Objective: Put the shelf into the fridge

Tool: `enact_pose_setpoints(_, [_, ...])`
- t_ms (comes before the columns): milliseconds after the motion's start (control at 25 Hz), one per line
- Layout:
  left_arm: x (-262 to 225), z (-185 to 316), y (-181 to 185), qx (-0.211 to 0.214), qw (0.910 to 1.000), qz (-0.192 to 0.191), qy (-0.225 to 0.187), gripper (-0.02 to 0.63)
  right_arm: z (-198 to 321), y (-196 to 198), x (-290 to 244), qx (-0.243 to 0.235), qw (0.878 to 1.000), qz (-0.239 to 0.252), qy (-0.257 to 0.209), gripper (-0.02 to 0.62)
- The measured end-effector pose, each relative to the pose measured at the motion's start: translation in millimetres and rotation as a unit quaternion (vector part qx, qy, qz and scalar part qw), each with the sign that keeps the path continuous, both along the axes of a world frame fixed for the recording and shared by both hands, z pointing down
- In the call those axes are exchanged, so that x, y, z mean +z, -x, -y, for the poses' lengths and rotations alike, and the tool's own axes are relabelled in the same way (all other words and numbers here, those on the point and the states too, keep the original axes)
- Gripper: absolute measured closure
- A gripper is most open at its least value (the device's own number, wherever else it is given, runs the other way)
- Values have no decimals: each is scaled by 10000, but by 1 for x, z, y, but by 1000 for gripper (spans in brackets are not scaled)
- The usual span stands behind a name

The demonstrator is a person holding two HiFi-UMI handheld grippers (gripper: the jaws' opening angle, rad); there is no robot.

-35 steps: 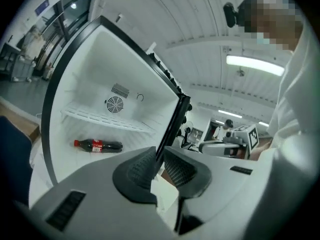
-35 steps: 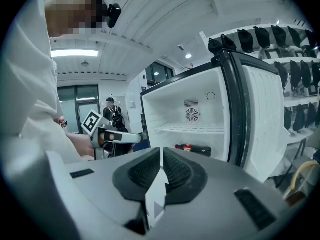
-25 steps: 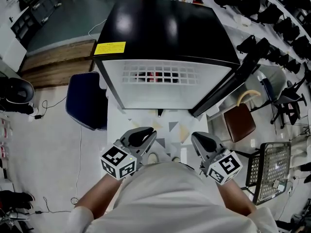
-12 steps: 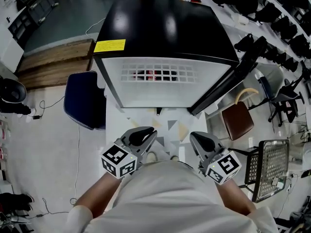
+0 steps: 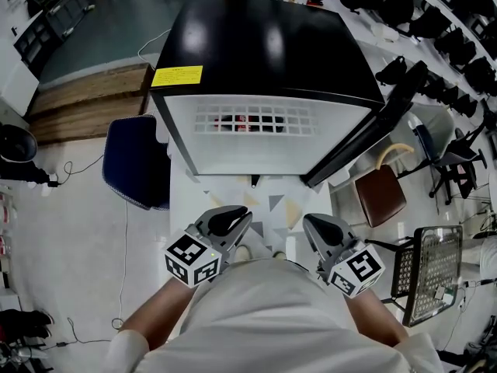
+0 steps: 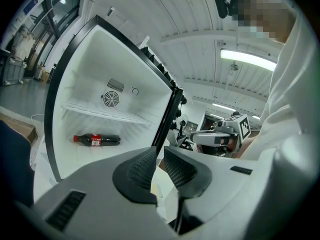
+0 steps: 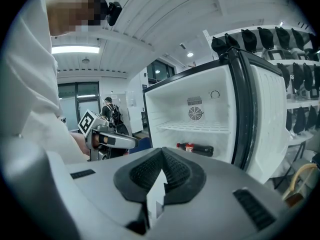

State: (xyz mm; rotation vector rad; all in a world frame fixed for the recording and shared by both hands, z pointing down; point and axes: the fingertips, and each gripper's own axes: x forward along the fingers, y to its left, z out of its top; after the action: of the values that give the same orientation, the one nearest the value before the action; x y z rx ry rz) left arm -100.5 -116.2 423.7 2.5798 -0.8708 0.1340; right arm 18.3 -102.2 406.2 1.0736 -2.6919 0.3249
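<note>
Nothing has moved since a second ago. Both tongs hang in front of the person's chest, well apart from the fridge (image 5: 264, 45). The left tongs (image 6: 160, 156) are open just a crack, with nothing between them. The right tongs (image 7: 161, 160) are closed at the tips and hold nothing too. The shelf (image 6: 107, 115), a white wire one, is already inside the fridge. It lies flat across the middle, above a cola bottle (image 6: 96, 140) on the fridge floor.

I think the shelf could tip if one side is not sitting on its ledge, and then it might drop onto the bottle. The open door (image 5: 365, 142) could swing and bump the right tongs if they reach in.

I cannot see the side ledges, so I can't tell if the shelf sits right. The person's body hides the floor near the feet. A wire mesh thing (image 5: 435, 274) at the right edge is hard to make out.
</note>
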Motion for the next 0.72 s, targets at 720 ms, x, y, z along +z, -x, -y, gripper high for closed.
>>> enact_pose_setpoints(720, [5,10,0,-15,10000,57,34,546,8,-1,0,24,10000,-4,-28,588])
